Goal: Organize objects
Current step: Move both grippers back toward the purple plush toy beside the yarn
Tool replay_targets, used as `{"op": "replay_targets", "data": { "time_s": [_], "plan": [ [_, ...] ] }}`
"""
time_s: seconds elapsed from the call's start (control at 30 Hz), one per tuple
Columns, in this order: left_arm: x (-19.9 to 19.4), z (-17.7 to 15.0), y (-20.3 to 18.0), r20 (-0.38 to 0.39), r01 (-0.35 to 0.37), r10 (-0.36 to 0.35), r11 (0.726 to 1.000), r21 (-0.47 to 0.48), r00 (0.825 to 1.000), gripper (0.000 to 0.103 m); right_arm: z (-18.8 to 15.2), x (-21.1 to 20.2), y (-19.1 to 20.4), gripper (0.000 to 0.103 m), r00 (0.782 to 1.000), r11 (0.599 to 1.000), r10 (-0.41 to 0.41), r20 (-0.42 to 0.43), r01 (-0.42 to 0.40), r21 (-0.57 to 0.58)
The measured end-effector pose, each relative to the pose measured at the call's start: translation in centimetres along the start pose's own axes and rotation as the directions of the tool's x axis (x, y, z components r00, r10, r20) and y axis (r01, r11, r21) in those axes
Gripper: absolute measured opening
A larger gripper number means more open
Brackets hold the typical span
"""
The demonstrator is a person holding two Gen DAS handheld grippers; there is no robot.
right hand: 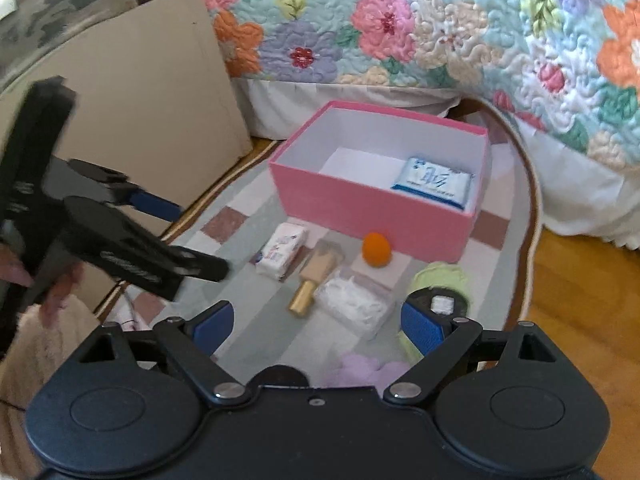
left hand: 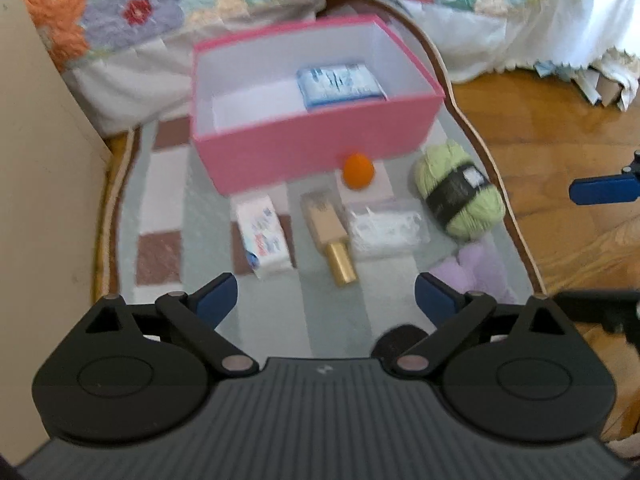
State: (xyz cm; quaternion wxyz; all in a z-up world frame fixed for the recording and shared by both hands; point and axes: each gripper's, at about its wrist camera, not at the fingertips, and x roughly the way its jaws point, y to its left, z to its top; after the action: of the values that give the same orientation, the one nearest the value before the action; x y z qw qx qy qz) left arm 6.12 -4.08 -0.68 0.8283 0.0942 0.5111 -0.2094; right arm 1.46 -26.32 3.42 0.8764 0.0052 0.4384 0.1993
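Left claw (left hand: 326,300): blue-padded fingers spread wide, nothing between them; it hovers level above the near edge of the checked rug (left hand: 168,184), pointing toward the box.
Right claw (right hand: 318,322): fingers spread wide, nothing held; it is raised over the rug's near right part, angled down at the objects, with the green yarn just beyond its right finger.
Left claw in the right view (right hand: 160,236): enters from the left, fingers pointing right toward the row of objects, a person's hand (right hand: 60,296) behind it.
Open pink cardboard box (left hand: 320,160): stands at the far side of the rug, next to the flower-patterned quilt (right hand: 400,20); a blue-and-white tissue pack (left hand: 340,86) lies inside, at its right.
Small orange ball (left hand: 357,171): touching or just beside the box's front wall.
Row near the box, left to right: white wrapped tissue packet (left hand: 264,236), tan box with a gold cylinder (left hand: 332,236), clear bag of white items (left hand: 384,226), light green yarn skein with black band (left hand: 460,192).
Lilac fluffy item (left hand: 476,268): nearest the claws, at the right.
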Motion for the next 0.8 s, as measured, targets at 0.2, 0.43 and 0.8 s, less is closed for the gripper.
{"op": "replay_targets", "data": {
  "time_s": [0.2,0.43,0.8],
  "plan": [
    [3.9,-0.8,-1.5,-0.016,0.070,-0.070,0.997,-0.021,0.997,0.096,-3.7,2.5,0.2,0.093,0.999,0.999,-0.037,-0.012,0.036,-0.032],
    [7.6,-1.1,-3.4,-0.050,0.167,-0.170,0.984,-0.058,0.984,0.094,-7.7,7.4,-3.1,0.093,0.990,0.990,-0.100,-0.104,0.109,0.089],
    [12.3,-2.4,-4.4,-0.036,0.322,-0.333,0.930,-0.177,0.942,0.085,-10.7,10.5,-6.0,0.093,0.986,0.971,-0.071,-0.148,0.103,0.217]
  ]
}}
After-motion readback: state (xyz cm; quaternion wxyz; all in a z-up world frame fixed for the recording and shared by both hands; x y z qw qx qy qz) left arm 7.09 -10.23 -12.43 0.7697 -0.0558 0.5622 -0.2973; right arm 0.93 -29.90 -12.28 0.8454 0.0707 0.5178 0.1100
